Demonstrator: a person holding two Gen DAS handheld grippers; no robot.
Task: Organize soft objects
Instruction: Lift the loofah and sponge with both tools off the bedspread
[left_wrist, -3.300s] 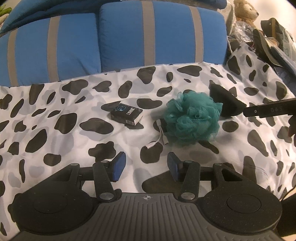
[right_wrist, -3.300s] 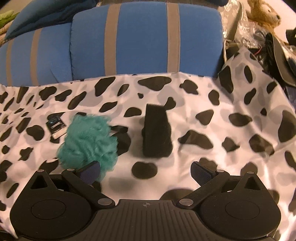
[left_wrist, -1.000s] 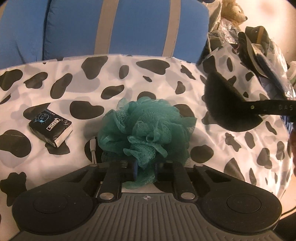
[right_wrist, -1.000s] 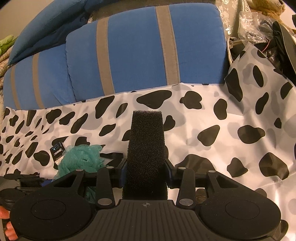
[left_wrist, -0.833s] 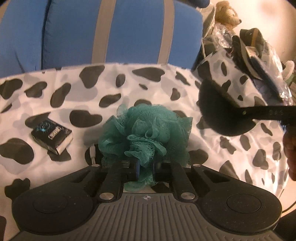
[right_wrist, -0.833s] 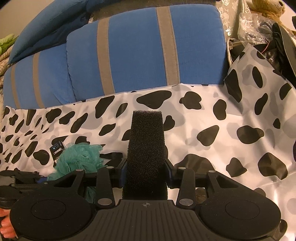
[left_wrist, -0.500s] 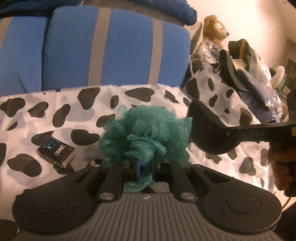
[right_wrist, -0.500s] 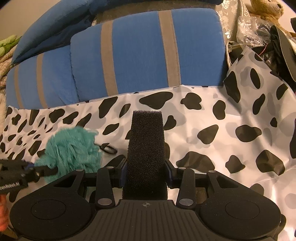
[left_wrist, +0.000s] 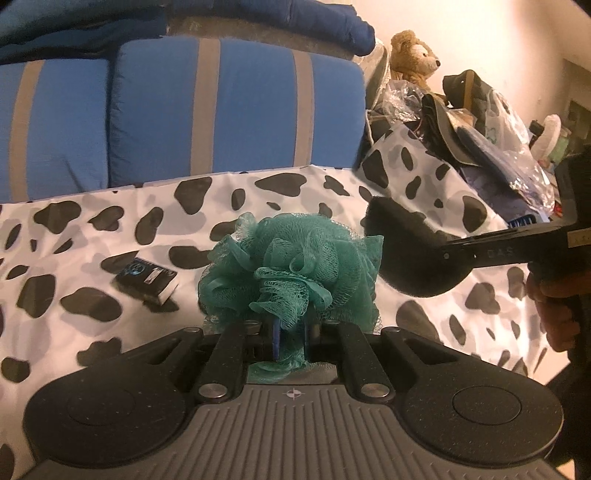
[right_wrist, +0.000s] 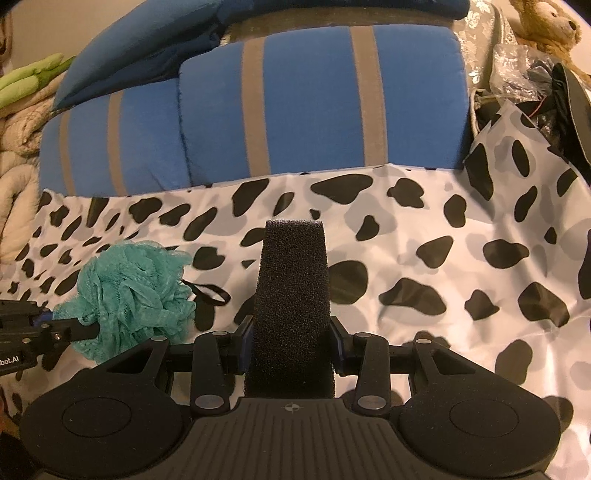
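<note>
nearest us, our left gripper (left_wrist: 290, 341) pinches the teal mesh bath pouf (left_wrist: 291, 273), lifted clear of the cow-print sheet (left_wrist: 110, 332). our right gripper (right_wrist: 291, 343) clamps an upright black foam sponge (right_wrist: 291, 295) above the same sheet. a small black box (left_wrist: 146, 277) lies on the sheet; beyond stand blue striped cushions (left_wrist: 236, 110) and a teddy bear (left_wrist: 412, 55).

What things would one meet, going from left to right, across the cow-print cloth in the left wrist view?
Small black box with a blue print → teal mesh bath pouf, held in the left claw → black foam sponge, held in the right claw → person's hand on the right claw's handle.
</note>
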